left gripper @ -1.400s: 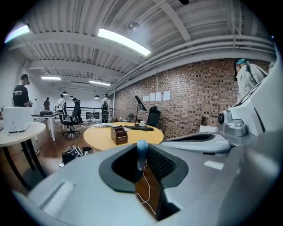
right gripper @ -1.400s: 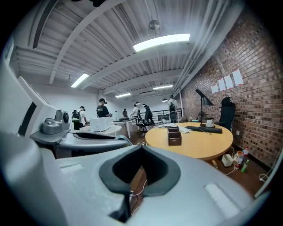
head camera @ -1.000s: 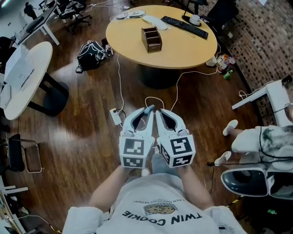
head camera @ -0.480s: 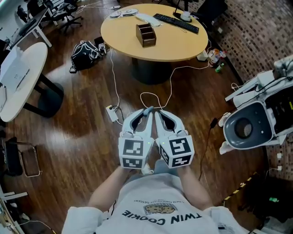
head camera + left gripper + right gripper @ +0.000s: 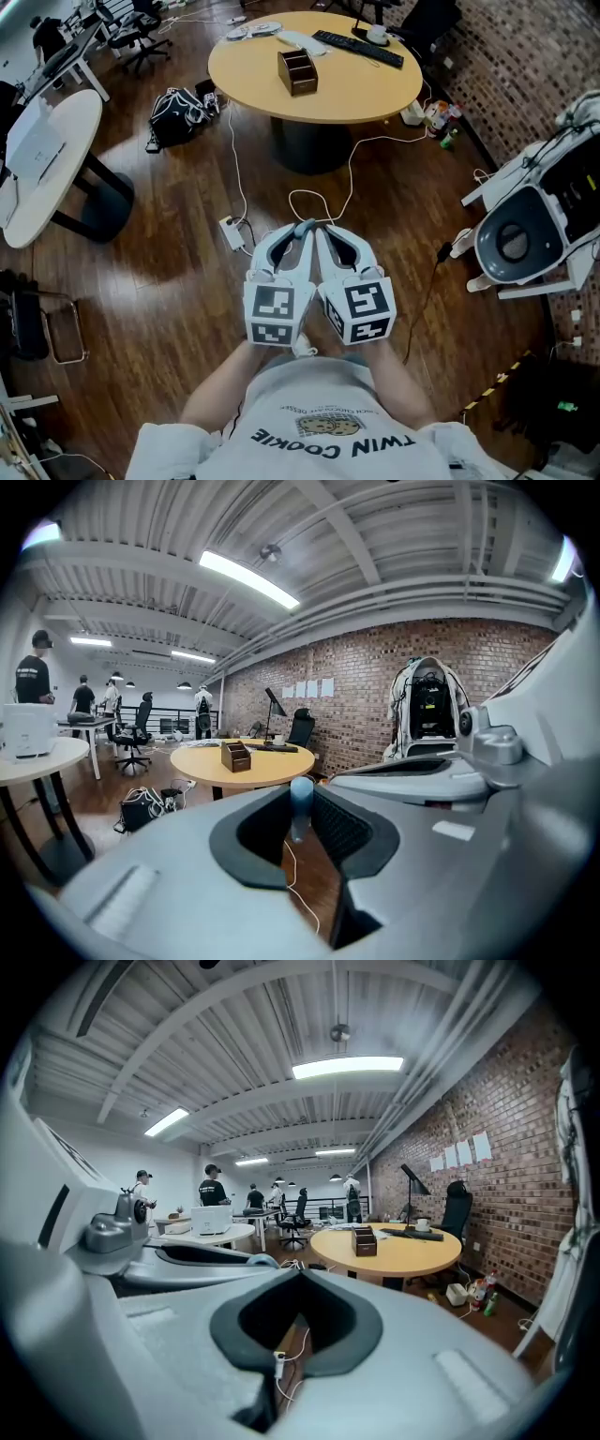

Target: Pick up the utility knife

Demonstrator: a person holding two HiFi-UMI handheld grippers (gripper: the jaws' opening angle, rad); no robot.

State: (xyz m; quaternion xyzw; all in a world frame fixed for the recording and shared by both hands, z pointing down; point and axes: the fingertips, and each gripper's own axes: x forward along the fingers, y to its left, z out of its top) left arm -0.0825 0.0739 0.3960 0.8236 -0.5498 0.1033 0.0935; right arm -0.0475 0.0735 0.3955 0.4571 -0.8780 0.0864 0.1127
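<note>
Head view: the left claw and the right claw are held side by side in front of the person's torso. Their marker cubes are just beside each other, and both tips point toward 12 o'clock above the wooden floor.

Left gripper view: the jaws stand a narrow gap apart. Only floor and a white cable show through the gap, and nothing is gripped.

Right gripper view: the jaw tips meet, and nothing is held between them.

A round surface stands at 12 o'clock from the claws, well apart from them. It carries:
- a wooden organiser near its centre;
- a keyboard at its 1 o'clock edge;
- small white items at its 11 o'clock edge, too small to identify.

The utility knife cannot be made out in any view.

On the floor, a black bag lies at 10 o'clock from the round surface. A power adapter lies at 9 o'clock, near the left claw. A white surface stands at the frame's 9 o'clock edge.
</note>
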